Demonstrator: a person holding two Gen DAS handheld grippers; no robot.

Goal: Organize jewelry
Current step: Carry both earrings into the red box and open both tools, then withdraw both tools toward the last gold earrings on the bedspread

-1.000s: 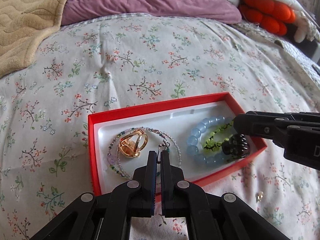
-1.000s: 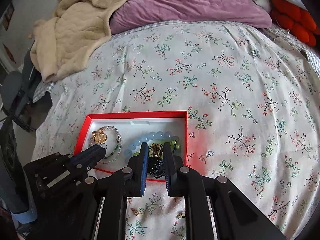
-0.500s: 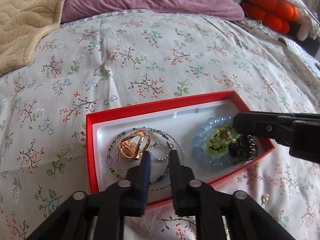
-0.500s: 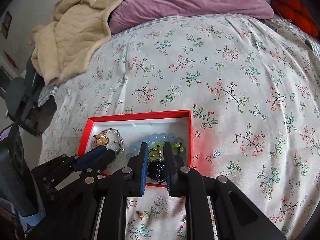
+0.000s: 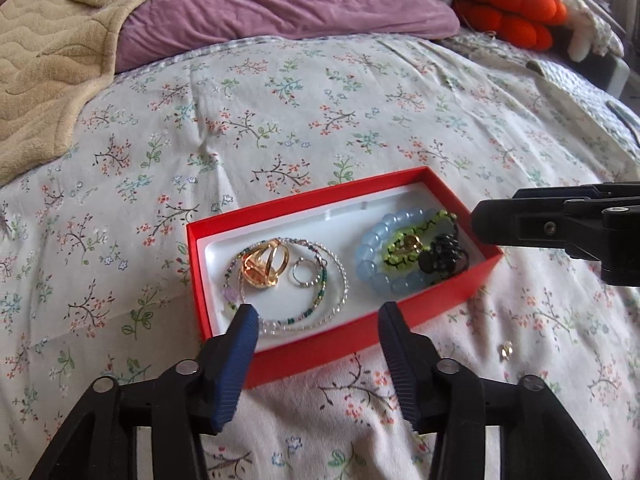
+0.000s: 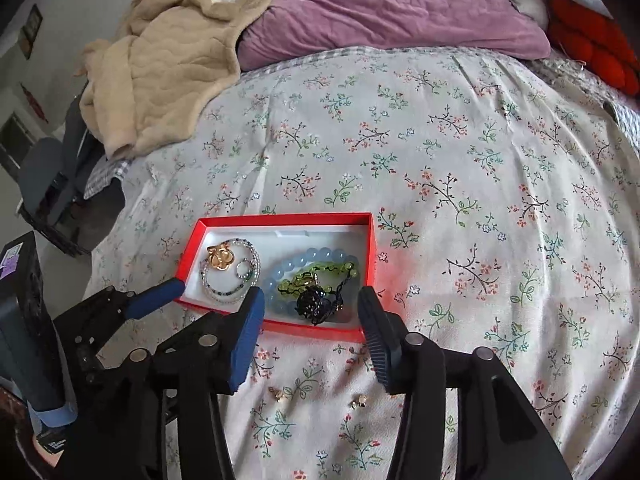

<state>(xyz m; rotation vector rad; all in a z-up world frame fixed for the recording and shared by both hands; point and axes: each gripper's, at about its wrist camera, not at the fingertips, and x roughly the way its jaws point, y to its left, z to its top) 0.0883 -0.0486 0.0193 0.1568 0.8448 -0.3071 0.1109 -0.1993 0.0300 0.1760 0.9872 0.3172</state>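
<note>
A red box (image 5: 304, 204) with a white lining lies on the floral bedspread; it also shows in the right wrist view (image 6: 280, 218). It holds a gold ring (image 5: 266, 266), a small silver hoop (image 5: 306, 274), a thin beaded bracelet (image 5: 336, 292), a blue bead bracelet (image 5: 372, 252), a green beaded piece (image 5: 400, 252) and a black piece (image 5: 442, 258). My left gripper (image 5: 316, 320) is open and empty, just before the box's near wall. My right gripper (image 6: 310, 304) is open and empty over the box's near right end. Two small gold earrings (image 6: 280, 394) (image 6: 359, 401) lie on the bedspread below it.
A purple pillow (image 5: 272, 4) and a beige blanket (image 5: 44, 52) lie at the bed's head. Orange cushions (image 5: 508, 12) sit at the far right. One gold earring (image 5: 506, 349) lies right of the box. The bed's left edge drops to dark furniture (image 6: 52, 184).
Both grippers have opened wide. The left one released the silver hoop into the box; the right one let go of the black piece. Both have drawn back and up a little.
</note>
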